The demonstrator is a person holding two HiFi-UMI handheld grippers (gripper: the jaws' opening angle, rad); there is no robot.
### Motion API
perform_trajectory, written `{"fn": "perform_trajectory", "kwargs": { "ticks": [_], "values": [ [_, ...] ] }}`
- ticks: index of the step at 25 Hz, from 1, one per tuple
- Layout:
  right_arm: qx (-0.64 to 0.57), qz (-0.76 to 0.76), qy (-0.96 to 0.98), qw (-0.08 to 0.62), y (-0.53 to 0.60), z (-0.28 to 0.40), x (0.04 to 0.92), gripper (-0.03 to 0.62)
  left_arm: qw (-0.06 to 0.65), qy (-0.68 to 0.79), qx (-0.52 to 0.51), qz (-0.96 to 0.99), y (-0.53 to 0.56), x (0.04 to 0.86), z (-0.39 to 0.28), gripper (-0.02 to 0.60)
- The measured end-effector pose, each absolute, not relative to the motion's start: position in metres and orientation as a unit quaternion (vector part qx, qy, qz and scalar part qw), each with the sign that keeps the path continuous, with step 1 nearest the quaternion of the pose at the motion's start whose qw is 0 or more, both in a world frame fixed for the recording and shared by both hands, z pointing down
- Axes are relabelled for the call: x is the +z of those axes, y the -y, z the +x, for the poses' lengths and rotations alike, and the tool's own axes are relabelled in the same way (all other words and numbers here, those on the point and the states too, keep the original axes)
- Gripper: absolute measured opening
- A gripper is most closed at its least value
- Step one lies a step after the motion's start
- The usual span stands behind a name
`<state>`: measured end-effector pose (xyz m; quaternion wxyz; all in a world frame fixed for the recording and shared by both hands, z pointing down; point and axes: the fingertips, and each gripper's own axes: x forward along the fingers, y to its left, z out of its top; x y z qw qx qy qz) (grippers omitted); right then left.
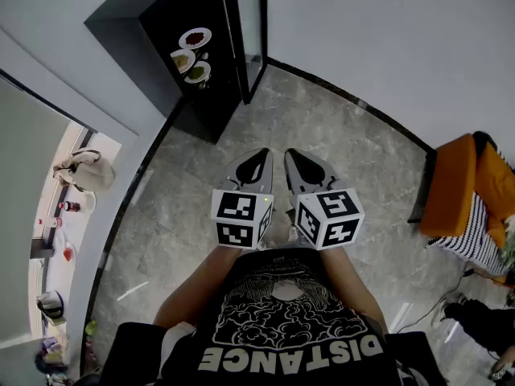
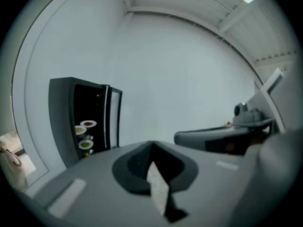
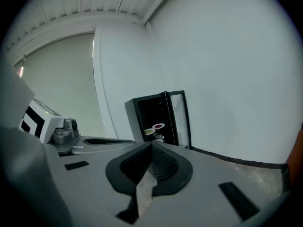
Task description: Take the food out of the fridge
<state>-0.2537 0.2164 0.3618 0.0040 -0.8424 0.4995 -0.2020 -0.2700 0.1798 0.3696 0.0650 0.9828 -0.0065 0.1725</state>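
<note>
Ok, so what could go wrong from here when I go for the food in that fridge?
The left gripper and right gripper are both shut; reaching in like that would likely shove a plate rather than grip it. The plates of food sit on close shelves in the fridge, so a tilted lift could spill them. The open glass door stands beside the opening, where the right gripper might knock it.
</note>
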Motion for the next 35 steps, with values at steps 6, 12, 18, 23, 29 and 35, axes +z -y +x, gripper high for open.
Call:
{"fn": "perform_trajectory", "kwargs": {
  "ticks": [6, 12, 18, 23, 29, 35],
  "values": [
    [-0.208, -0.842, -0.498, 0.004, -0.207, -0.263, 0.364, 0.000, 0.068, 0.001, 0.174, 0.982, -0.173, 0.374, -0.280, 0.002],
    [-0.223, -0.839, -0.496, 0.011, -0.194, -0.260, 0.370, 0.001, 0.075, 0.004, 0.174, 0.982, -0.157, 0.378, -0.279, 0.002],
    [-0.234, -0.835, -0.499, 0.016, -0.186, -0.247, 0.378, 0.002, 0.076, 0.004, 0.177, 0.981, -0.147, 0.381, -0.263, 0.002],
    [-0.237, -0.827, -0.510, 0.018, -0.170, -0.222, 0.383, 0.002, 0.076, 0.014, 0.180, 0.981, -0.134, 0.384, -0.240, 0.002],
    [-0.244, -0.813, -0.528, 0.018, -0.146, -0.174, 0.386, 0.002, 0.075, 0.036, 0.185, 0.979, -0.110, 0.388, -0.197, 0.002],
    [-0.259, -0.800, -0.541, 0.021, -0.132, -0.116, 0.392, 0.001, 0.084, 0.052, 0.194, 0.976, -0.095, 0.391, -0.139, 0.002]
  ]
}}
